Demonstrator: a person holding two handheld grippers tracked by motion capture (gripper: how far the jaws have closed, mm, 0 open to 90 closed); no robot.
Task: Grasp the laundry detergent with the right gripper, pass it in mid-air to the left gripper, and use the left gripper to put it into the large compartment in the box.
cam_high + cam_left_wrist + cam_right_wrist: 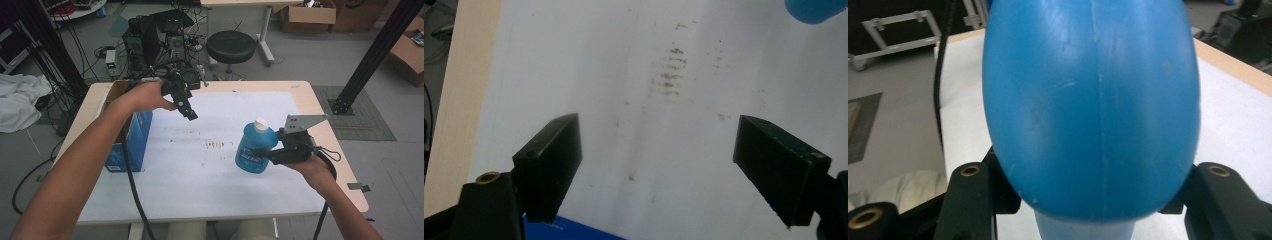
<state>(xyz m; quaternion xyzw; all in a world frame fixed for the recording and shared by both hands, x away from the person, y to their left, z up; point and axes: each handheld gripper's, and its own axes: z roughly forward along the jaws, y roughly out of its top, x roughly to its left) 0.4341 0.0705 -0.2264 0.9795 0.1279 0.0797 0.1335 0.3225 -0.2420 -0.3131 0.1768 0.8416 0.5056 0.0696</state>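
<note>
High view shows the blue plastic bottle with a white screw cap at the right part of the table, gripped at its lower body by the right gripper, whose jaws are clamped on its two sides. In the right gripper view the rounded blue body sits between the two black jaws. The bottle stands nearly upright, its long axis close to vertical with a small lean, the cap pointing up and slightly away from the person. I cannot tell for sure if its base touches the white sheet covering the table or is just above it. So I judge that the grasp is done and the carrying is what is left; the likely goal is the open cardboard box with blue printed sides at the left edge, but this is only a guess. The left gripper hovers over the sheet near this box, its jaws wide apart and holding nothing.
</note>
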